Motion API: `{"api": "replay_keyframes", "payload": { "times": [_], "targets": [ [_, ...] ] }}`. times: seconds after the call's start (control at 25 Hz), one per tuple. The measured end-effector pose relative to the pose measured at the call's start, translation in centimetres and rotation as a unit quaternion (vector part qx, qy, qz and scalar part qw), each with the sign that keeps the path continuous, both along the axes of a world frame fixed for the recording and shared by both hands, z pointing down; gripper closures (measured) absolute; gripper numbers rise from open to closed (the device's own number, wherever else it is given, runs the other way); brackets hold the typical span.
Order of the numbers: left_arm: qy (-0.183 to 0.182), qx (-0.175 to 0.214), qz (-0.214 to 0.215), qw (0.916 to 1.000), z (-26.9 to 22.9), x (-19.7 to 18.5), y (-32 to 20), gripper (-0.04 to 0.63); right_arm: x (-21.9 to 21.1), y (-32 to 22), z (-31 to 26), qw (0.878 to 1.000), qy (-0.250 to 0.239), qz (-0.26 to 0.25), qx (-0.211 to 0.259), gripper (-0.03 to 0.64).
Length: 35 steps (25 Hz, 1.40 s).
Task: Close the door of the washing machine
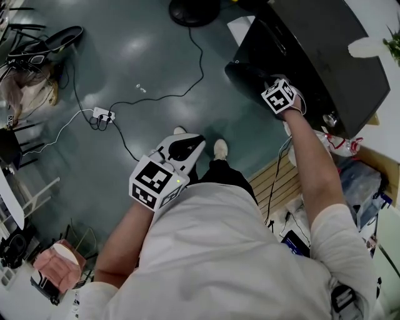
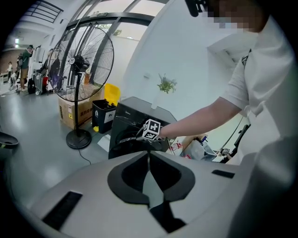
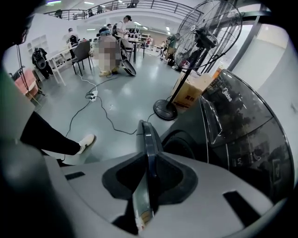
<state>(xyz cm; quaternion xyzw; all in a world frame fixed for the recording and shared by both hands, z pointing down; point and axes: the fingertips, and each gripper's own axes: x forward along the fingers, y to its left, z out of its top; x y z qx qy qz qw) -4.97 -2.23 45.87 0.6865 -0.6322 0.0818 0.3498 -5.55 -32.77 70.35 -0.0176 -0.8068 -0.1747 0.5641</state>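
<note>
White tee (image 1: 237, 250), blk trousers (image 1: 219, 174), wht shoes (image 1: 220, 149)

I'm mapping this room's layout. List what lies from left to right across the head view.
Pink chair → power strip → left gripper → right gripper → plant. The fan base and washing machine overlap the grippers, so they are left out.

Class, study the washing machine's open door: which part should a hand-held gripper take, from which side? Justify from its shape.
Take the door by its thin outer rim, edge-on from the open floor side, one jaw on each face. The rim is slim, as the right hand-held gripper clamped on it shows, and stands clear of the washing machine.
</note>
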Motion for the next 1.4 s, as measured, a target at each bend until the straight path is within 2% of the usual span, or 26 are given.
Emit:
{"api": "replay_keyframes", "payload": {
  "times": [0.6, 0.92, 1.4],
  "targets": [
    [0.004, -0.014, -0.011, 0.9998, 0.5, -1.2, 0.2, 0.574, -1.2, -5.0, -0.2, 0.997, -0.015, 0.071, 0.037, 0.534],
    [0.008, -0.017, -0.010, 0.9998, 0.8, -1.1, -0.2, 0.574, -1.5, -6.8, -0.2, 0.991, -0.018, 0.115, 0.070, 0.534],
    [0.014, -0.023, -0.009, 0.9996, 1.1, -1.5, -0.1, 0.574, -1.8, -8.4, -0.1, 0.983, -0.019, 0.152, 0.103, 0.535]
  ]
}}
